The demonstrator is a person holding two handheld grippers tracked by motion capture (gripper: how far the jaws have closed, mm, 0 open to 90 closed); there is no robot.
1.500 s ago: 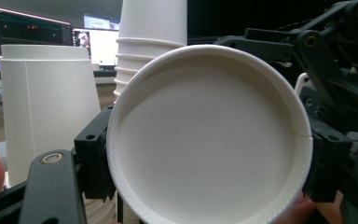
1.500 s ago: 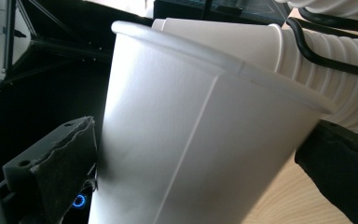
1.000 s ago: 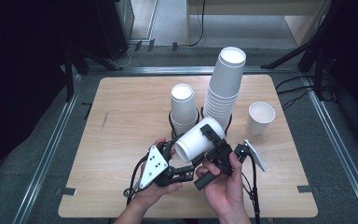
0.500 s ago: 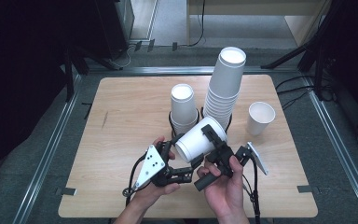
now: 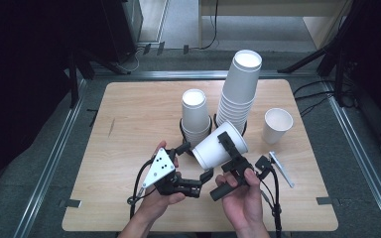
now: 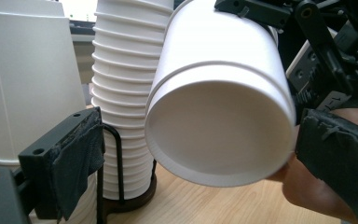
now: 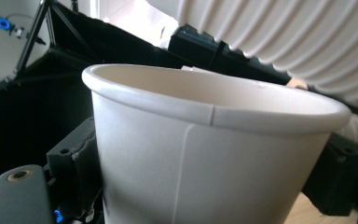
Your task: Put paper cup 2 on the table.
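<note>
Dark floor and rails frame the wooden surface [image 5: 129, 114], above whose front a white paper cup [image 5: 221, 147] lies tilted on its side, clamped by the right gripper [image 5: 234, 151]. Just left, the left gripper [image 5: 194, 161] has just been opening, its jaws wide with the cup's bottom between them, unpressed. Handover looks done; placing remains, perhaps near the tall stack [image 5: 238, 91], short stack [image 5: 195, 116] or lone cup [image 5: 277, 125].

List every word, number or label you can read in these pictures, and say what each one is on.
Raised characters, too small and blurred to read: on the right gripper, by its toothed rail.
No print: on the held cup, the tall cup stack, the short cup stack and the lone cup.
</note>
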